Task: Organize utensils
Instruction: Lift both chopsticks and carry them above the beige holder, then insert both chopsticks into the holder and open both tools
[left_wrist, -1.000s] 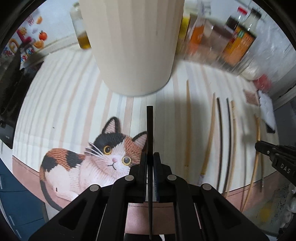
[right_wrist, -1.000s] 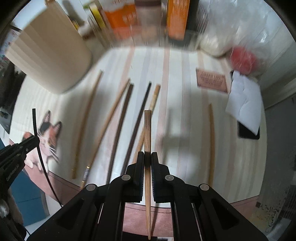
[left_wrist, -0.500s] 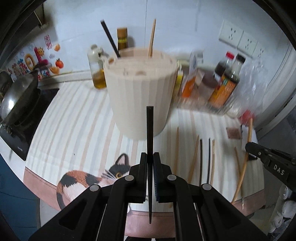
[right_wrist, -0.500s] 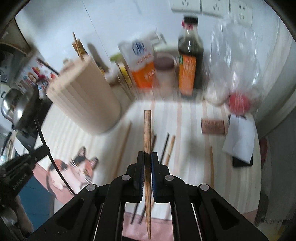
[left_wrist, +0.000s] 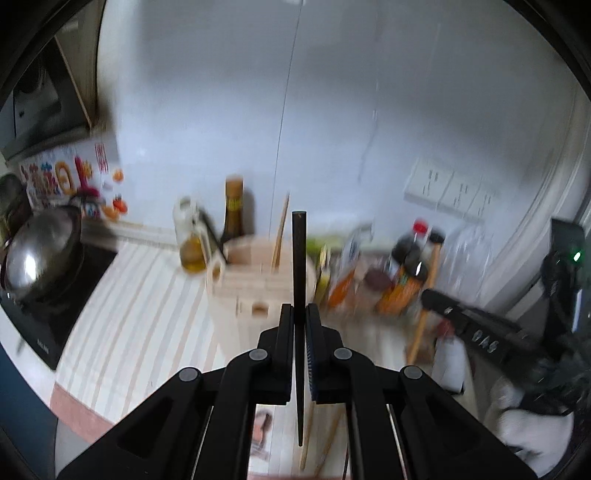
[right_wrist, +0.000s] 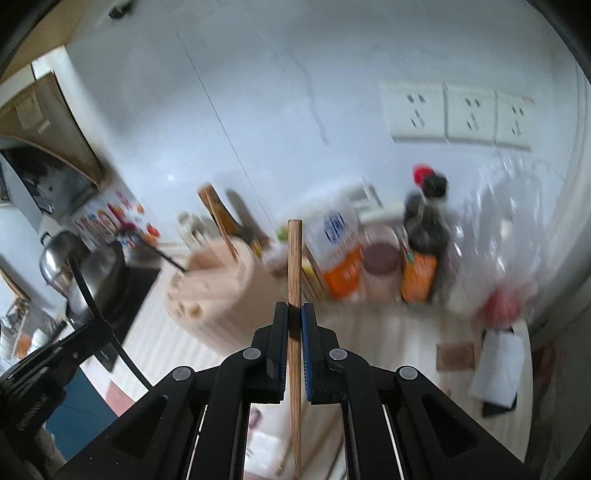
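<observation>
Left wrist view: the left gripper (left_wrist: 299, 314) is clamped on a black chopstick (left_wrist: 298, 266), which stands upright between the two jaws, its blunt end up and its thin tip hanging below them. Beyond it, on the striped counter (left_wrist: 147, 295), sits the pale wooden utensil holder (left_wrist: 258, 288), with a light wooden chopstick (left_wrist: 280, 230) and a dark one already standing in it (the whole scene is smeared by motion blur). A pan (left_wrist: 40, 254) rests on the stove at the far left, and bottles (left_wrist: 410, 273) crowd the wall to the right of the holder. At the right edge the right gripper (left_wrist: 428, 295) comes into sight, gripping a brown chopstick (left_wrist: 424, 295) that slants down toward the counter.

From the right wrist view, the right gripper (right_wrist: 294, 314) is closed tight on that brown chopstick (right_wrist: 294, 266), held upright with the tapered end pointing down. The utensil holder (right_wrist: 214, 291) lies ahead and to the left, well apart from the chopstick's tip. The left gripper (right_wrist: 79, 332) shows at the lower left with its black chopstick (right_wrist: 92, 306) curving upward. Three wall sockets (right_wrist: 461, 110) sit high on the right, above a soy sauce bottle (right_wrist: 424, 229).
</observation>
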